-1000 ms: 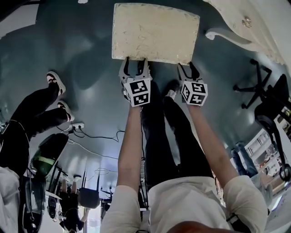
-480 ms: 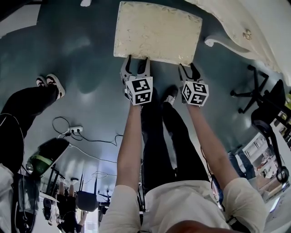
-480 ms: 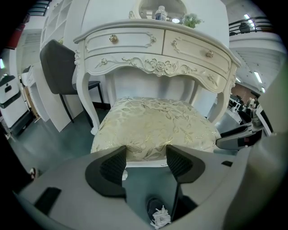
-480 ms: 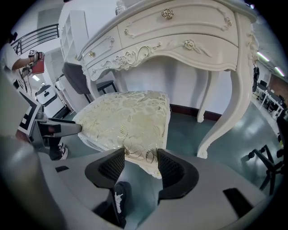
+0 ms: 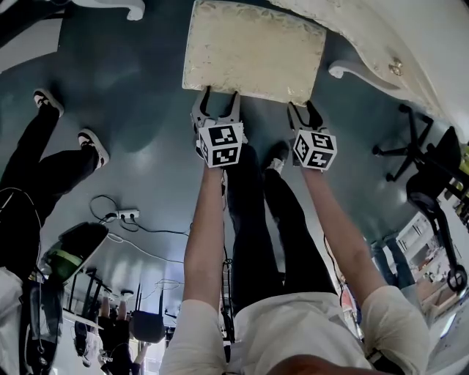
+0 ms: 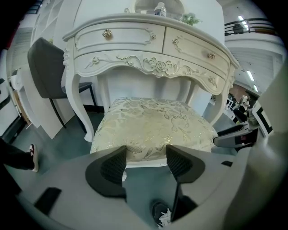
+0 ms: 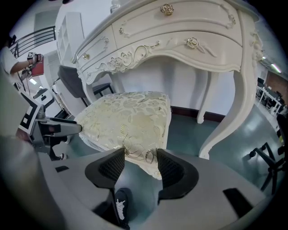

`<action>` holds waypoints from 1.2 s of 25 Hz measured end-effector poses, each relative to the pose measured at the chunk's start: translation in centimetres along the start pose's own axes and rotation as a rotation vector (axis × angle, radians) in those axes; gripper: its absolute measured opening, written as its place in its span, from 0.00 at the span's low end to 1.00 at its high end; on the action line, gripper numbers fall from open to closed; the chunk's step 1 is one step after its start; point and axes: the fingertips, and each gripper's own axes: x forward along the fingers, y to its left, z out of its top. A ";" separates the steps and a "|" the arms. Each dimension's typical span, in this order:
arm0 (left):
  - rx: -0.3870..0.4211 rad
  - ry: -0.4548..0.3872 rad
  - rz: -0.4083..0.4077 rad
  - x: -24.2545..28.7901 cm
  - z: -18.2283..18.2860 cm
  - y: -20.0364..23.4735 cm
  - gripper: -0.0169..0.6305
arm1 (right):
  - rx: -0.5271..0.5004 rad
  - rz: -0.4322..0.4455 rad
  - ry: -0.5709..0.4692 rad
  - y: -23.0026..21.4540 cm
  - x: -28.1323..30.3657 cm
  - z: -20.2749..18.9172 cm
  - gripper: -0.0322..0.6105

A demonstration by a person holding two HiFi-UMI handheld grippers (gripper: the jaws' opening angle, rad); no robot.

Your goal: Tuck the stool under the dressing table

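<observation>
Stool (image 5: 253,51) stands on the floor, seat squarely in front of the desk (image 5: 432,51) kneehole. Compared with a second ago it sits farther forward in the head view. Its far edge now reaches the desk's curved front rim at the right corner, and a second desk foot (image 5: 110,6) has come into frame at upper left. Left tongs (image 5: 220,99) are spread wide, tips against the near edge of the seat, nothing clamped. Right tongs (image 5: 303,108) are also apart, with the seat's near right corner lying between them; no sign of them closing on it. Left gripper view: cushion's far edge is about level with the front legs, between them, most of the seat still outside. Judgement: push is under way and working, tuck is only begun. Right desk foot (image 5: 344,69) is near the stool's right side, so a straight line matters. A bystander's shoes (image 5: 91,146) at left have shifted; well apart from the stool.
</observation>
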 end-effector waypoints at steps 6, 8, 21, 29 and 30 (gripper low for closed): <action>0.019 -0.011 -0.019 2.5 3.4 1.6 0.47 | 0.026 -0.014 -0.008 -0.1 1.9 3.2 0.44; 0.021 -0.013 -0.020 3.0 4.0 1.9 0.47 | 0.027 -0.010 -0.011 -0.1 2.3 3.8 0.44; 0.049 -0.004 -0.054 6.7 7.2 2.3 0.47 | 0.008 0.019 -0.043 -2.3 5.2 7.0 0.44; 0.066 -0.041 -0.034 9.3 10.3 2.7 0.47 | -0.005 0.025 -0.067 -3.6 6.8 9.7 0.43; 0.072 -0.045 -0.037 9.6 10.8 2.6 0.47 | -0.005 0.025 -0.069 -3.9 7.0 10.0 0.43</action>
